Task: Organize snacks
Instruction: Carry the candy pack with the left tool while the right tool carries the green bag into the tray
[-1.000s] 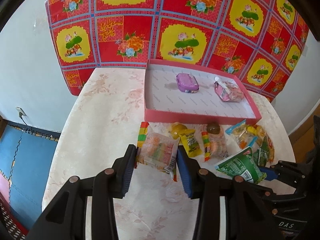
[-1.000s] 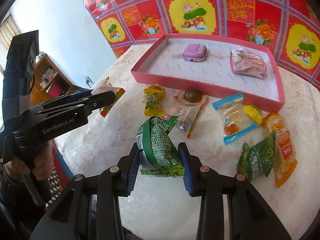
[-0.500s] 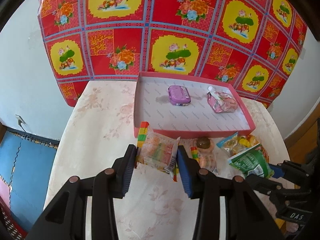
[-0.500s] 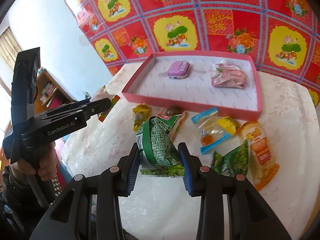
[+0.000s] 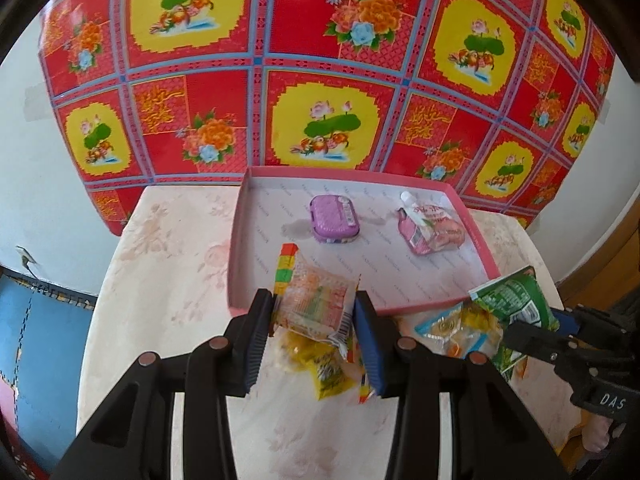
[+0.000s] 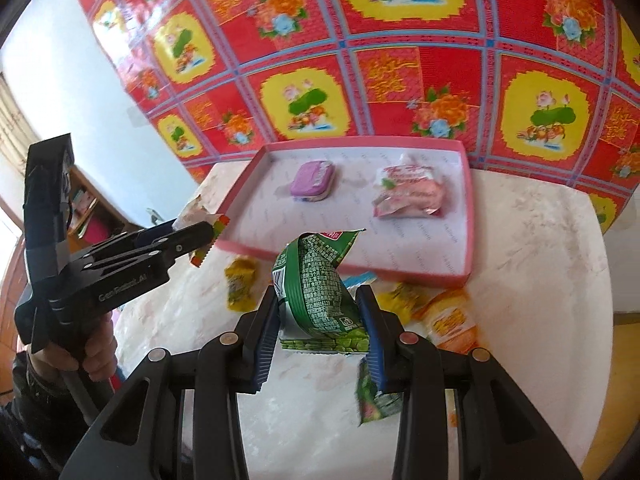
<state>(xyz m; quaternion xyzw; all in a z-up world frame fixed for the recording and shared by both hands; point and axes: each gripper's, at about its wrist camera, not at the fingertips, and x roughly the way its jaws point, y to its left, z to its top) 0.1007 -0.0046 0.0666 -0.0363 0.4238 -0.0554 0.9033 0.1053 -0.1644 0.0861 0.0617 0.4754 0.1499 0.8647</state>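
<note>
On a table (image 5: 168, 280) covered in a pale floral cloth, against a wall hung with a red and yellow flowered sheet (image 5: 320, 72), stands a shallow pink tray (image 5: 236, 240) lined in white. Inside it lie a purple case (image 5: 333, 219) toward the back left and a pink pouch (image 5: 430, 227) to its right, well apart from each other. The left gripper (image 5: 314, 314) has its blue pads closed on a clear packet of orange snacks (image 5: 316, 304) with a striped coloured edge, held in the air over the tray's near wall. The right gripper (image 6: 322, 316) is clamped on a green snack bag (image 6: 320, 292), crumpled between its pads and raised above the table just before the tray's front wall. Loose snacks lie on the cloth between the grippers and the tray: a yellow packet (image 6: 240, 284) at the left, an orange packet (image 6: 452, 320) at the right, and a second green bag (image 6: 376, 396) partly hidden behind the right gripper's right finger. More wrappers beneath the held green bag are mostly covered. A hand (image 6: 94, 356) grips the left gripper's handle in the right wrist view.
</note>
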